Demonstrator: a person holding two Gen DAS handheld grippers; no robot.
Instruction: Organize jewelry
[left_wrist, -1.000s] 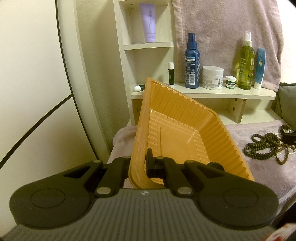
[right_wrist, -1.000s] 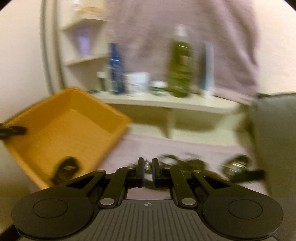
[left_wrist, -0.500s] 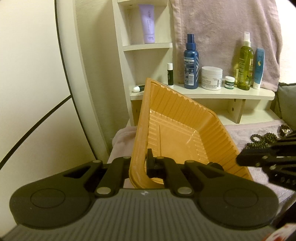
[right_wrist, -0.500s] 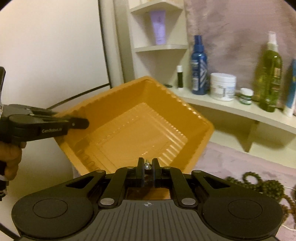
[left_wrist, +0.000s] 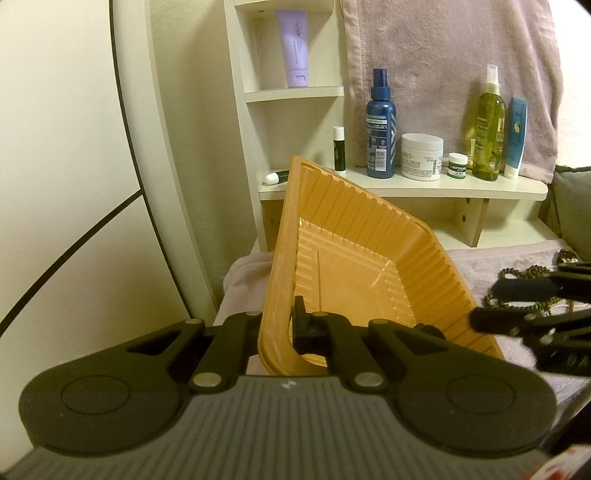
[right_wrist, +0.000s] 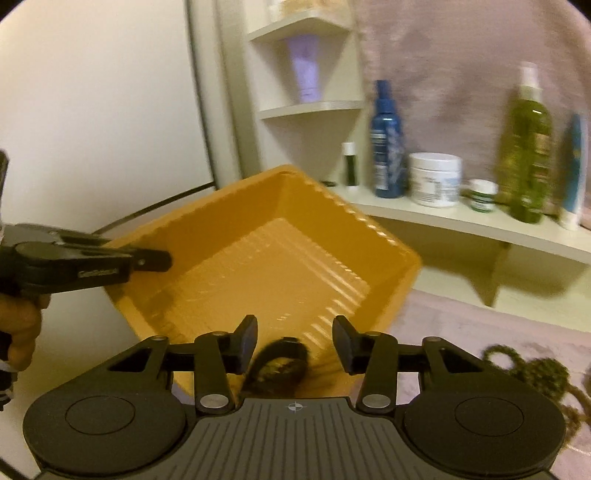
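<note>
Release under way: right gripper (right_wrist: 294, 345) fingers, pinched shut a second ago on a small item, are now spreading, and a dark, blurred piece of jewelry (right_wrist: 282, 363) shows between and just below them, touched by neither pad, over the near wall of the orange tray (right_wrist: 258, 266). Too smeared to say what kind of piece it is, or whether it has landed yet. A second ago this gripper was over the purple cloth by the beads; it has since swung across to the tray's open mouth.

Reading: one item is going into the tray. The task is far from finished, since the beaded necklace (left_wrist: 524, 291) lies on the purple cloth (left_wrist: 480, 266) to the right of the tray, well apart from it, with other small pieces at the frame edge.

Left gripper (left_wrist: 291, 326) has not shifted: fingers closed tight on the tray's near rim, one pad outside, one inside, holding the tray tipped up on edge with its opening toward the right gripper. A hand (right_wrist: 18, 332) shows at its handle. Both grippers point forward and somewhat downward; the right fingers sit level, side by side, above the tray's lower corner.
</note>
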